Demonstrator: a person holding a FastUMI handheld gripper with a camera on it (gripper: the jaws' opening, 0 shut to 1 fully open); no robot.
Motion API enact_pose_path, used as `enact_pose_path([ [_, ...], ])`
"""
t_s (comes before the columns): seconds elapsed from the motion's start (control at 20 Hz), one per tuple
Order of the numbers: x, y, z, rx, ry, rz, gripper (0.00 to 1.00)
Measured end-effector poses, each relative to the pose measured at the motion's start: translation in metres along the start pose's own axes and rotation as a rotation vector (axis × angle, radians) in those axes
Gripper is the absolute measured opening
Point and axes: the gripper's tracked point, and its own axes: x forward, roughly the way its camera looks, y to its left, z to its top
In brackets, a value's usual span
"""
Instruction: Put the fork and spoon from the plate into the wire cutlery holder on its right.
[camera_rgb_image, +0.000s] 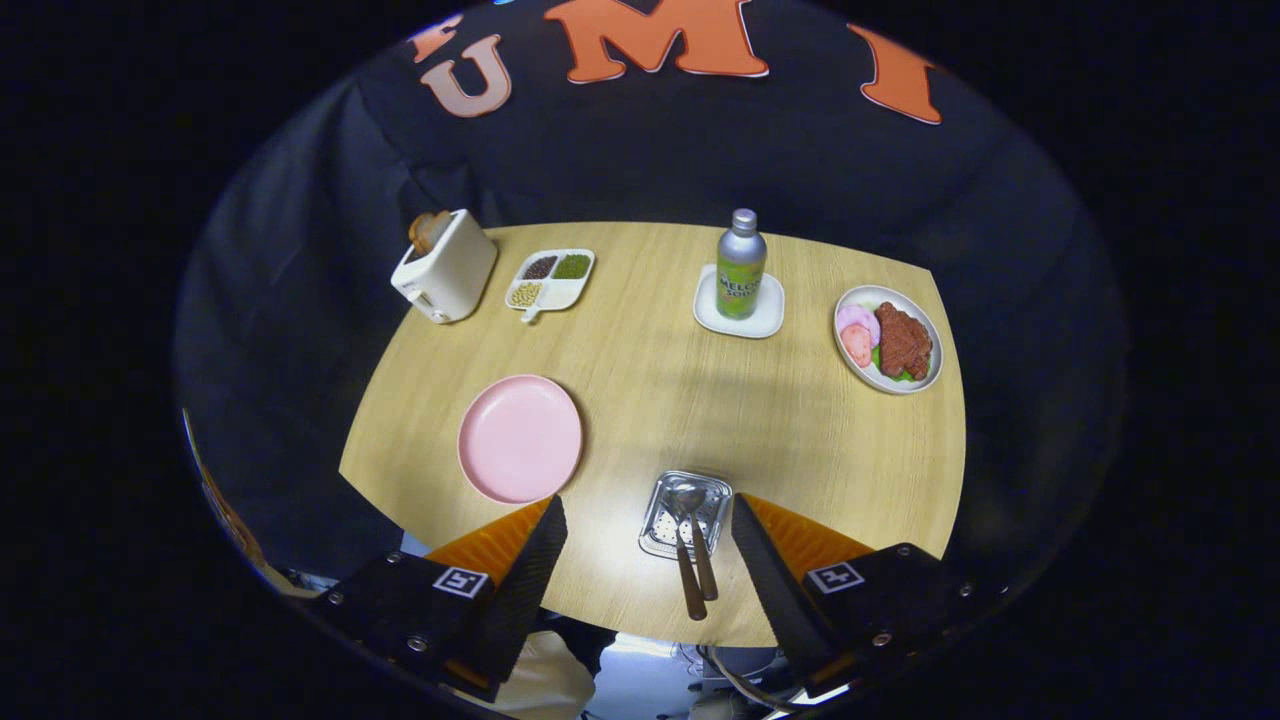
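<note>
- Currently, the fork (707, 562) and spoon (686, 545) rest together in the wire cutlery holder (685, 515), heads down inside it, with their brown handles leaning out over its near rim.
- The holder stands on the wooden surface (650, 400), between the two fingers of the claw (650, 545) and slightly ahead of their tips.
- The claw is spread wide and grips nothing; neither finger touches the holder or the handles.
- The pink plate (520, 438) lies just left of the holder, bare.
- Beyond, a bottle (741, 265) stands upright on a white square coaster (740, 310).
- To the far right sits a dish of food (888, 340).
- At the far left, a toaster (445, 268) stands beside a divided tray (551, 280) of beans.
</note>
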Motion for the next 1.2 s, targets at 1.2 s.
enact_pose_path([
  [1.2, -0.148, -0.074, 0.086, 0.031, -0.912, -0.392, 0.99],
])
